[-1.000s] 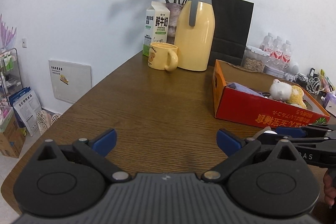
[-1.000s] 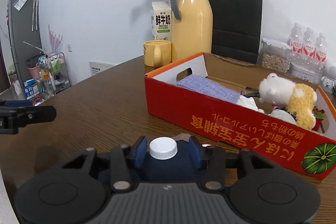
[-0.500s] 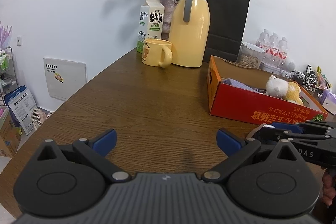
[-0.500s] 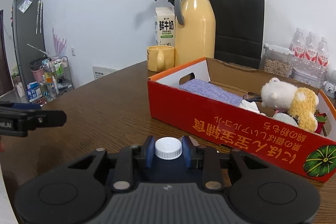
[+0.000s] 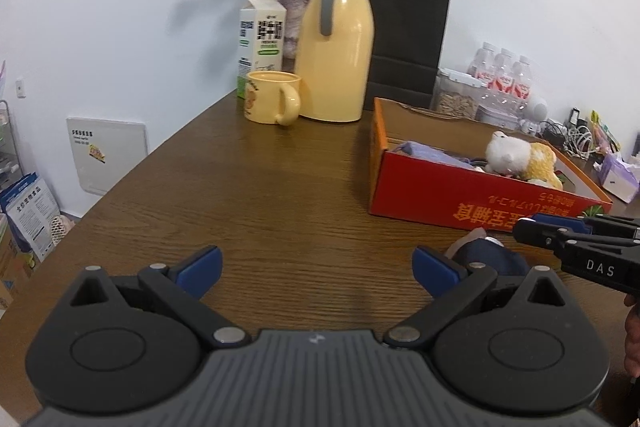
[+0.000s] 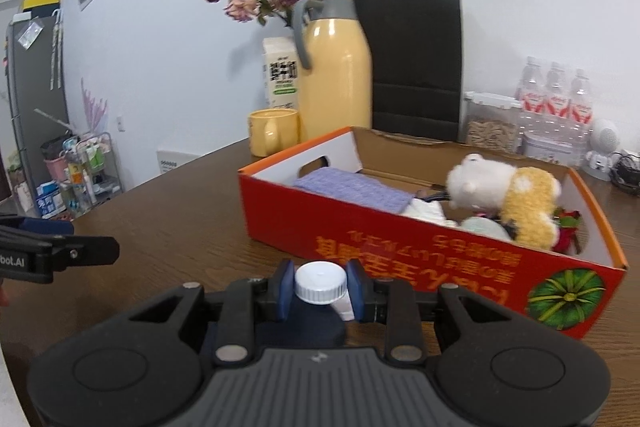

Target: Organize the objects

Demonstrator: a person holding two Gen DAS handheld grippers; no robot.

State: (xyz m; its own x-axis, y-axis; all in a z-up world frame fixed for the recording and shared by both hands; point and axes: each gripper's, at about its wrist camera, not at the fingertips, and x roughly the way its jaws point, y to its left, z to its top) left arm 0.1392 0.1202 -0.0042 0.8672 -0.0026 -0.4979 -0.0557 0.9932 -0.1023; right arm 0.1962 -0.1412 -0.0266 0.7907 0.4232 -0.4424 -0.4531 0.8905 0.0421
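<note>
The right gripper (image 6: 320, 289) clamps a dark bottle (image 6: 316, 319) with a white cap (image 6: 321, 282). A red box (image 6: 420, 243) sits just beyond on the desk (image 6: 168, 219).

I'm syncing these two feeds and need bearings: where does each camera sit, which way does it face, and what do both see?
Left wrist: sits on the open left claw, faces across the brown wooden table to the yellow thermos jug; the right claw enters at right.
Right wrist: sits on the right claw, shut on a dark white-capped bottle, faces the red cardboard box; the left claw shows at left.
Shared: jug, box, yellow mug, black paper bag.
</note>
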